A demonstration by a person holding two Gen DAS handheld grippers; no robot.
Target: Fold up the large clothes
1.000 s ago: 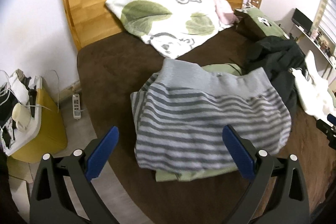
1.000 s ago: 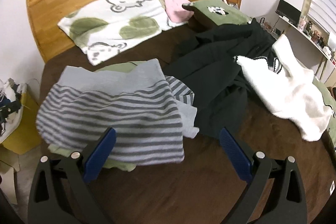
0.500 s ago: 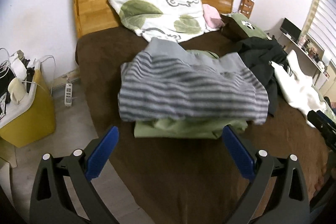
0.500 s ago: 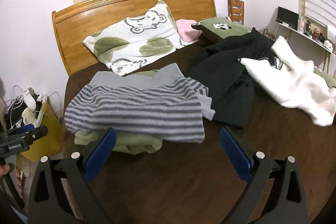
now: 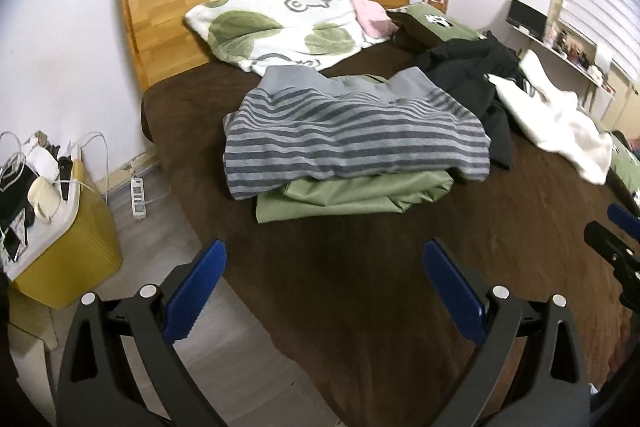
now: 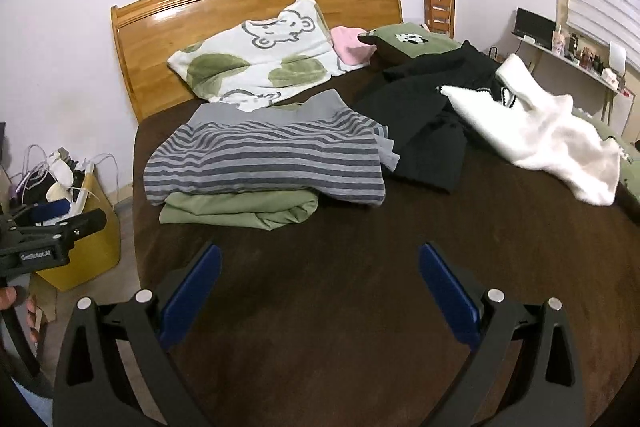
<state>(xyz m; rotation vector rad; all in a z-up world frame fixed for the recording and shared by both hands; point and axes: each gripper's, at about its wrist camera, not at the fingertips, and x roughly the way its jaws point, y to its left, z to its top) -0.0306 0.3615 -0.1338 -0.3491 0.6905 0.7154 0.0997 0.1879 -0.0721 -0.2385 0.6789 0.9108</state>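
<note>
On the brown bedspread [image 5: 360,267], toward its left half, a folded grey-and-dark-striped knit garment [image 5: 352,143] lies stacked on top of a folded olive-green garment [image 5: 352,193], whose near edge sticks out from beneath it. To the right of this stack, touching its far right corner, a crumpled black garment [image 6: 432,115] is spread loosely, and a fluffy white garment [image 6: 548,139] lies partly over the black one's right side.

Both tools hang above the near part of the bed, well apart from all the clothes. The left gripper [image 5: 324,291] has its blue-padded fingers [image 5: 196,291] spread wide with nothing between them. The right gripper [image 6: 320,291] likewise has its blue fingers [image 6: 448,295] set wide apart and holds nothing. Each tool also shows at the edge of the other's view.

Behind the clothes, a white pillow printed with green leaves and bears [image 5: 280,23] leans on the glossy wooden headboard [image 5: 168,11], with a pink cloth [image 5: 372,17] and a green cushion [image 6: 412,41] to its right. Beside the bed on the left stands a yellow box [image 5: 68,247] cluttered with cables, and a white power strip [image 5: 137,195] lies on the floor.
</note>
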